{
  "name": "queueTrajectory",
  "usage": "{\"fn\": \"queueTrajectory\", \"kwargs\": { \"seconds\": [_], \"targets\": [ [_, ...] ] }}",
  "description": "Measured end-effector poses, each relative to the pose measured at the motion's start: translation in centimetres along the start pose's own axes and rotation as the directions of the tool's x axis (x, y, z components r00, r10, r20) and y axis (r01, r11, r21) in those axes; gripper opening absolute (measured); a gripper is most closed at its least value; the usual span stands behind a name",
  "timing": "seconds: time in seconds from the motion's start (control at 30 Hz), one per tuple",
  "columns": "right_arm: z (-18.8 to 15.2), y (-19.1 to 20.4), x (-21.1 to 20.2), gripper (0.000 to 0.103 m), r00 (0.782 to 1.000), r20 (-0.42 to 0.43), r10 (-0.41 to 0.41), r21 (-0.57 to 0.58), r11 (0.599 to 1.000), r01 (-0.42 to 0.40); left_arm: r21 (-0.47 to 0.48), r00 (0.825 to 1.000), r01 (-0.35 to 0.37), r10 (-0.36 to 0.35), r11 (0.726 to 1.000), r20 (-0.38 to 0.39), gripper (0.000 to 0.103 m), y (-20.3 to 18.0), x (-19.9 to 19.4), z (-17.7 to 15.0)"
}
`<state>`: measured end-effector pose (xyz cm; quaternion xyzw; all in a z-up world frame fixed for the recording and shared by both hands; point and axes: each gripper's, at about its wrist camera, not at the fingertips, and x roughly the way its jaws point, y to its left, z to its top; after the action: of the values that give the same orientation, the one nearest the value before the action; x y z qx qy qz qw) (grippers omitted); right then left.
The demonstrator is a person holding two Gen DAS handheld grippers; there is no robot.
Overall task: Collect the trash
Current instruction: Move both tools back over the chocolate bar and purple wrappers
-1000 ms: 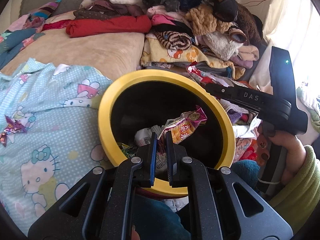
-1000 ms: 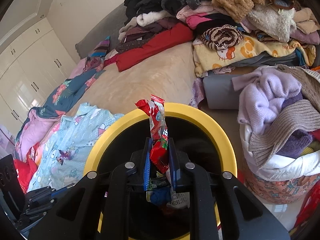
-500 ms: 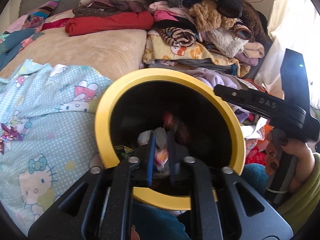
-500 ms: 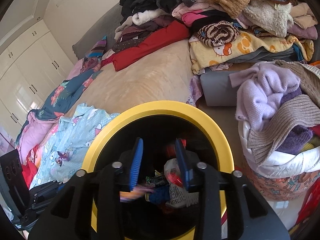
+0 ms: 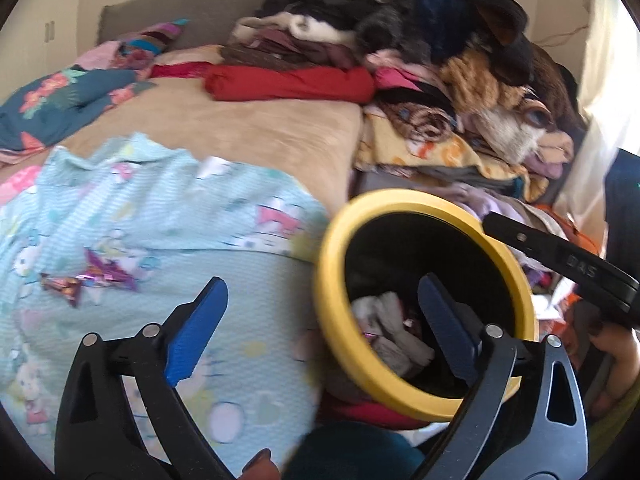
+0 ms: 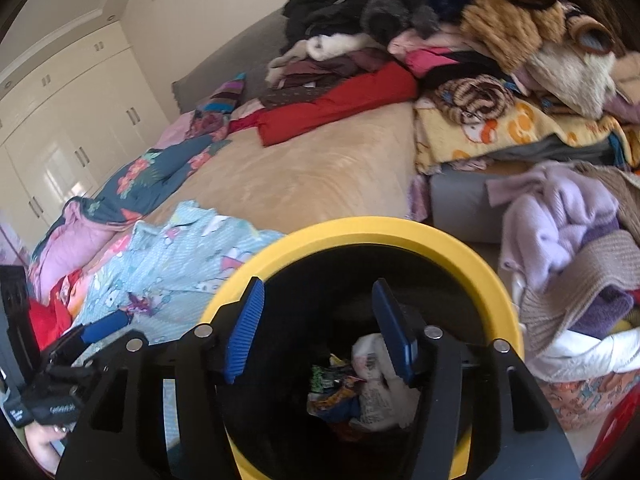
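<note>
Cluttered bed (image 6: 312,176); white wardrobes (image 6: 80,128)

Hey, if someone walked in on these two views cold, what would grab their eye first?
Probably the yellow-rimmed black bin in front of the bed, with crumpled wrappers at its bottom. Next, the heap of clothes piled on the far right of the bed. Then a purple foil wrapper lying on the light blue cartoon-print cloth, ahead of the open left gripper.
</note>
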<state>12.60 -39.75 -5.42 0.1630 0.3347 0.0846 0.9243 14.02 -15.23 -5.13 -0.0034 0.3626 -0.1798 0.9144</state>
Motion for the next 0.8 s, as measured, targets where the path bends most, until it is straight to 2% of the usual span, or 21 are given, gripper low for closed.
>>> {"fn": "queueTrajectory", "kwargs": {
  "seconds": [0.23,0.43,0.6,0.8],
  "targets": [
    [-0.1,5.3,1.0,0.061,0.998,-0.001,0.064,-0.079,0.995,-0.064,-0.073,0.997,-0.063,0.066,0.995,0.041,0.092,4.4,-1.7,0.3],
    [-0.3,8.9,2.0,0.066,0.996,-0.018,0.086,-0.117,0.989,-0.087,-0.126,0.99,-0.112,0.121,0.986,0.069,0.092,7.6,-2.8,0.5],
    [-0.6,11.7,3.1,0.069,0.994,-0.036,0.1,-0.153,0.983,-0.105,-0.155,0.979,-0.166,0.181,0.974,0.09,0.092,10.2,-4.0,0.4],
    [-0.9,14.8,4.6,0.07,0.99,-0.063,0.126,-0.212,0.968,-0.136,-0.236,0.971,-0.193,0.219,0.952,0.093,0.092,13.8,-5.0,0.0]
  ]
}}
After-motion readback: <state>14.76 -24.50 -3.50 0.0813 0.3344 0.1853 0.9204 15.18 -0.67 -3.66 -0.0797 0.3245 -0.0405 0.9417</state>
